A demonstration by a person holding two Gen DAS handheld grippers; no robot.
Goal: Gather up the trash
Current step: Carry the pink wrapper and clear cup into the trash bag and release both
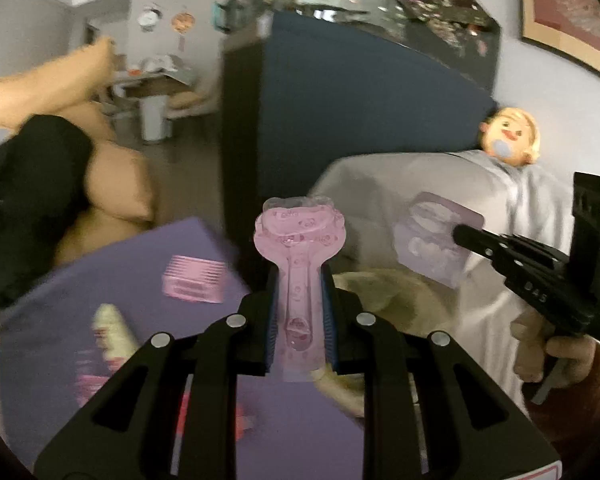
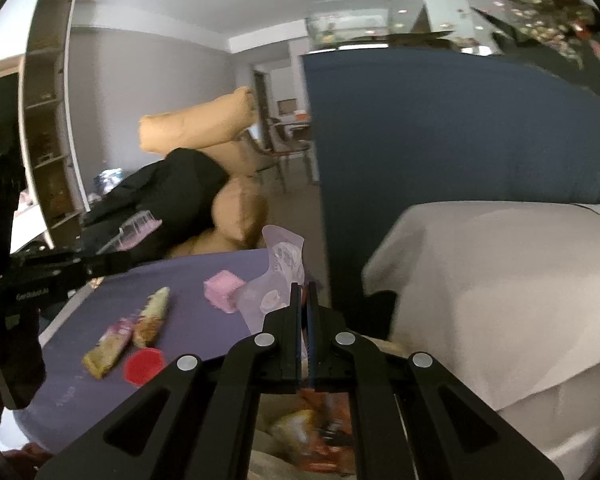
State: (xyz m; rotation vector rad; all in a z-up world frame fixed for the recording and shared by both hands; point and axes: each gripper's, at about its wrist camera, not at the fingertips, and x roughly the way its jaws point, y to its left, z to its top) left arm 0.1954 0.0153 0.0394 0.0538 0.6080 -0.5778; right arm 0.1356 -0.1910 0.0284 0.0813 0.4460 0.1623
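Observation:
My left gripper (image 1: 300, 304) is shut on a clear pink plastic blister pack (image 1: 300, 240), held above the purple table (image 1: 100, 280). My right gripper (image 2: 305, 300) is shut on a pale lilac plastic wrapper (image 2: 280, 276); that wrapper also shows in the left wrist view (image 1: 432, 240) at the right gripper's tip (image 1: 460, 234). On the table lie a pink block (image 2: 222, 290), two snack wrappers (image 2: 152, 316) (image 2: 106, 346) and a red cap (image 2: 144, 366). Below the right gripper an orange wrapper (image 2: 320, 436) lies in an opening.
A white cloth-covered cushion (image 2: 500, 300) stands right of the table, with a doll head (image 1: 508, 136) behind it. A dark blue panel (image 2: 420, 140) stands behind. Tan cushions (image 2: 196, 124) and black fabric (image 2: 172, 192) lie at left.

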